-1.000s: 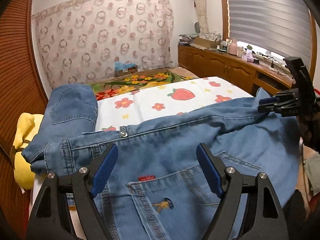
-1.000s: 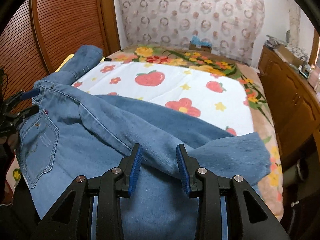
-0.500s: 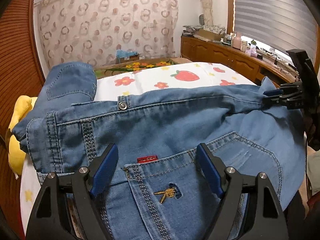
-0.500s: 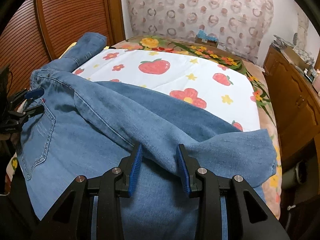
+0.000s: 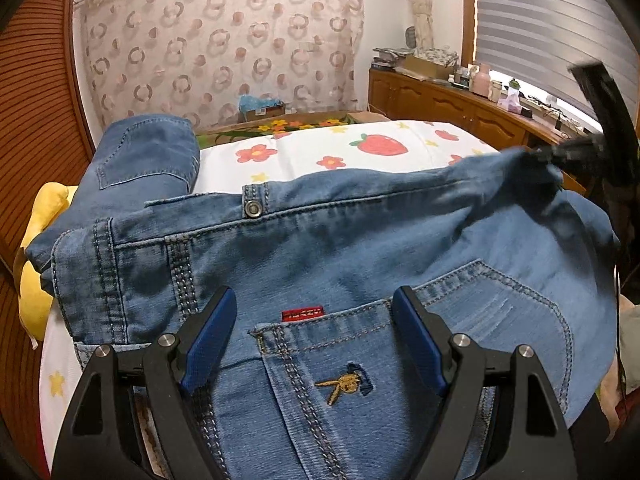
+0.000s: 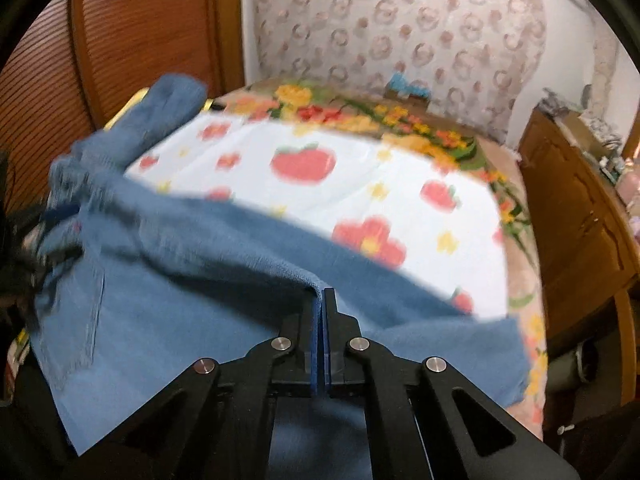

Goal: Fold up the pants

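Blue denim pants (image 5: 340,248) lie across the near end of the bed, waistband and back pocket toward the left wrist camera. My left gripper (image 5: 314,312) is open, its blue pads on either side of the back pocket's top edge and red tag. My right gripper (image 6: 323,300) is shut on a fold of the pants' leg fabric (image 6: 240,264). It also shows blurred at the right of the left wrist view (image 5: 576,156), at the pants' far end.
The bed (image 5: 320,148) has a white strawberry-and-flower sheet. A second folded denim piece (image 5: 144,156) lies at the bed's left side over a yellow plush (image 5: 32,280). A wooden cabinet (image 5: 452,108) runs along the right; a wooden slatted wall (image 6: 44,92) on the left.
My right gripper has closed from open onto the pants' leg fabric. The waistband has drawn closer to the left camera. The left gripper stays open.
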`<state>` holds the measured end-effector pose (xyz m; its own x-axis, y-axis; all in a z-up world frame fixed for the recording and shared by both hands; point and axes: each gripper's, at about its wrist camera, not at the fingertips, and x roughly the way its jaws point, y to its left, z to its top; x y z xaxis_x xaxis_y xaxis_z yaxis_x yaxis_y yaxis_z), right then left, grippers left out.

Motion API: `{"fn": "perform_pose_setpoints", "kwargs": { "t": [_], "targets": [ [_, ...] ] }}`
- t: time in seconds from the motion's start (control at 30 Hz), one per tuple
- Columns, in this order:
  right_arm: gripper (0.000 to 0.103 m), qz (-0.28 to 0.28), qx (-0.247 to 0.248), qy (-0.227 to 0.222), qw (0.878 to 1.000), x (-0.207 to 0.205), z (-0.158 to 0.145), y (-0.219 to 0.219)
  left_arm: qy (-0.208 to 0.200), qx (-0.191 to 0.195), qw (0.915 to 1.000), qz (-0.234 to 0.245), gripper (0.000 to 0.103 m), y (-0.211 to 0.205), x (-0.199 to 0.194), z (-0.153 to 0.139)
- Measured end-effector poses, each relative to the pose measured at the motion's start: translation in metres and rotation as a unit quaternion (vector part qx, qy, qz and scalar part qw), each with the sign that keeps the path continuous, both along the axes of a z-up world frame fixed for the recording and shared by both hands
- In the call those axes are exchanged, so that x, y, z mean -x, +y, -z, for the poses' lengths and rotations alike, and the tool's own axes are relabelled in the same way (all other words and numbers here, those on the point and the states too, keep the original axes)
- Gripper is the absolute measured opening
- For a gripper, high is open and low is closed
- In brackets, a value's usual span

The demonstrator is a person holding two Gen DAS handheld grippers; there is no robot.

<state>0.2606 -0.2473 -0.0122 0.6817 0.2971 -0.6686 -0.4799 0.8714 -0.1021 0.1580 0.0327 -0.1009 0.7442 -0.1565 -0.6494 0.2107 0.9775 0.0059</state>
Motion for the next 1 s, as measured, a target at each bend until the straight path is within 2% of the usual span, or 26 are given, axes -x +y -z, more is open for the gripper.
{"fn": "perform_pose_setpoints", "kwargs": {
  "t": [0.17,0.3,0.33,0.4,0.43,0.5,0.67,0.73,0.83,1.0],
  "targets": [
    [0.001,0.018,0.013,-0.021,1.0,-0.021,-0.014,0.016,0.001,-0.003,1.0,-0.002,0.081,-0.001,-0.001,0.001],
    [0.002,0.042,0.012,0.005,0.999,-0.041,0.001,0.022,0.008,0.001,1.0,0.001,0.081,0.001,-0.003,0.002],
    [0.005,0.044,0.007,0.009,0.999,-0.042,0.003,0.021,0.01,0.002,0.9999,0.002,0.081,0.0,-0.004,0.003],
    [0.025,0.057,0.008,0.009,0.998,-0.04,0.006,0.017,0.013,0.004,0.9999,0.004,0.081,0.001,-0.006,0.003],
    [0.03,0.062,0.006,0.005,0.998,-0.037,0.004,0.012,0.014,0.003,0.9999,0.004,0.081,0.001,-0.007,0.003],
    [0.038,0.065,-0.011,0.004,0.998,-0.031,0.0,-0.002,0.014,0.003,0.9999,0.004,0.081,0.001,-0.007,0.003],
    [0.039,0.081,-0.044,0.003,0.996,0.004,-0.008,-0.05,0.019,-0.005,0.9998,0.003,0.081,0.001,-0.009,0.005],
    [0.039,0.089,-0.042,-0.003,0.995,0.023,-0.008,-0.064,0.021,-0.007,0.9997,0.003,0.081,0.0,-0.01,0.005],
    [0.039,0.099,-0.034,-0.016,0.994,0.054,-0.002,-0.08,0.022,-0.009,0.9997,0.002,0.081,-0.002,-0.01,0.005],
    [0.039,0.114,-0.052,-0.014,0.992,0.098,0.016,-0.105,0.025,-0.012,0.9996,0.001,0.081,-0.006,-0.01,0.006]
  ]
}}
